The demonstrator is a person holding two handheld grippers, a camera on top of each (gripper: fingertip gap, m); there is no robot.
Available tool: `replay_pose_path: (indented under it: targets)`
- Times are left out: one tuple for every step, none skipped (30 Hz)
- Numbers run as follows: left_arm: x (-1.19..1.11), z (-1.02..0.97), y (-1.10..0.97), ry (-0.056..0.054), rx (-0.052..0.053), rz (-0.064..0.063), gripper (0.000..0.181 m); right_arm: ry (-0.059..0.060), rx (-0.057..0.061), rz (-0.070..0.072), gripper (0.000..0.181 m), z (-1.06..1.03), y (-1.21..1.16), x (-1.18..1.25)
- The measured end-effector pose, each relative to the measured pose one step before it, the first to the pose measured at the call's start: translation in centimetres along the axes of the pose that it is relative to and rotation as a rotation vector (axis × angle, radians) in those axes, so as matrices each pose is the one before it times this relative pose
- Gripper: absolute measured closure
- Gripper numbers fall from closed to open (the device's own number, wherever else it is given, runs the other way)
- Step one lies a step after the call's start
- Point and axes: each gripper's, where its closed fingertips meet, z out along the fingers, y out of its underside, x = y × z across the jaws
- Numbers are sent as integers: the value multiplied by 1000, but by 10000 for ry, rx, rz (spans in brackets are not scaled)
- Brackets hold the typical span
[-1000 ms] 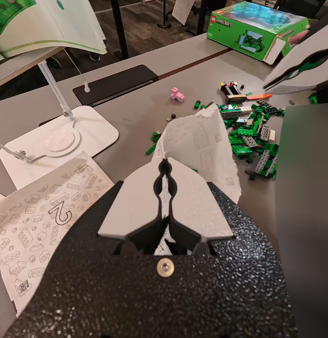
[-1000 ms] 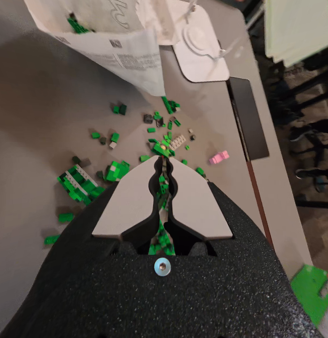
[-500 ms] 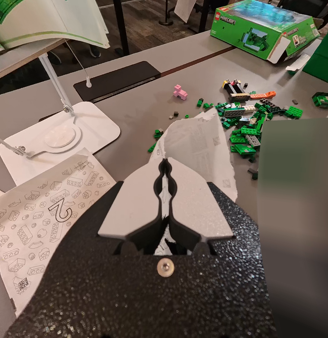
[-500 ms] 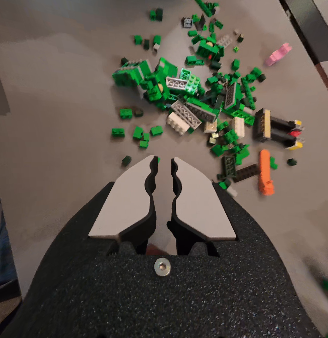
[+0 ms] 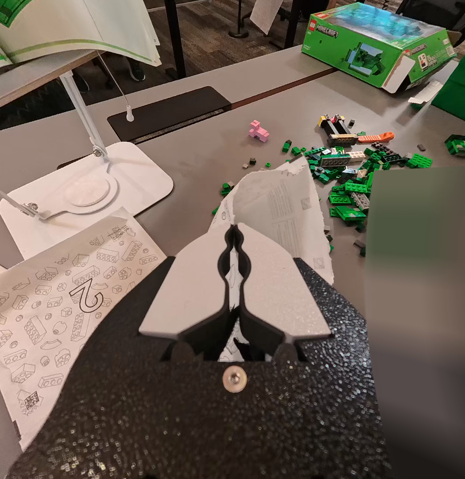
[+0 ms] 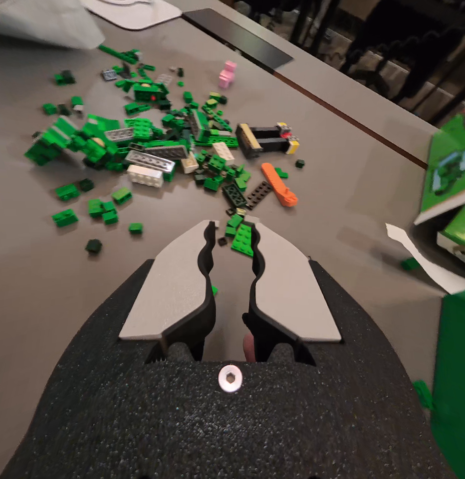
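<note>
- Left gripper (image 5: 234,228): fingers (image 5: 197,280) are pressing together and pinching a torn white paper bag (image 5: 280,207), whose ragged open end is standing up just beyond the tips
- A second white paper bag (image 5: 57,298), printed with brick outlines, is lying flat on the grey surface (image 5: 200,155) to the left of this gripper, its far corner overlapping the white stand base (image 5: 138,176)
- An open booklet (image 5: 70,26) is sitting raised above that base
- Right gripper (image 6: 234,225): fingers (image 6: 174,280) are standing spread with nothing between them, hovering over the surface (image 6: 44,285)
- A flat green plate (image 6: 243,239) and small green bricks are lying just beyond the tips, showing through the gap
- The main brick pile (image 6: 153,145), mostly green with grey and white pieces, is spreading farther out, to the left of the tips
- An orange tool (image 6: 278,184), a black and yellow assembly (image 6: 267,141) and a pink figure (image 6: 227,74) are lying at the pile's right and far edges
- A green set box (image 5: 376,44) is lying at the far right of the surface, one end flap open
</note>
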Motion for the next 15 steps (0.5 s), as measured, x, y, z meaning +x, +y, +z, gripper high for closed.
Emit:
replay_pose_path:
  targets:
    - [-25,-31,-1,-32,-4,25,181,270,-80,260,156,103,315,629]
    - [-8,-12,-1,-10,-4,6,181,257,-68,298,156,113,301,623]
    - [5,-7,3,7,1,-1,181,265,-86,350,156,127,313,659]
    - [-3,-5,0,0,3,-3,181,191,-80,327,156,100,275,580]
    - [-11,10,-7,2,1,-4,181,94,-66,291,156,71,237,450]
    - [0,13,3,-1,1,6,181,126,-50,277,156,20,179,475]
    - [18,10,-5,6,0,12,181,184,-23,229,157,-56,127,538]
    - [8,25,-3,9,1,8,181,254,-11,193,157,-121,100,637]
    - [0,15,1,11,2,-4,181,321,-3,187,157,-191,76,756]
    - [9,9,3,16,4,-15,181,357,-2,195,158,-256,67,829]
    - [-1,-9,3,11,1,-5,181,398,7,234,158,-302,58,931]
    - [-25,-20,8,-3,3,7,181,435,-48,259,159,-367,116,1050]
    - [-49,-48,-5,-12,9,1,181,444,-64,302,159,-417,134,1139]
    - [-62,-43,-1,-5,12,-19,181,397,-13,358,160,-459,93,1095]
    - [-63,-53,25,-6,1,-26,181,253,37,373,160,-433,53,884]
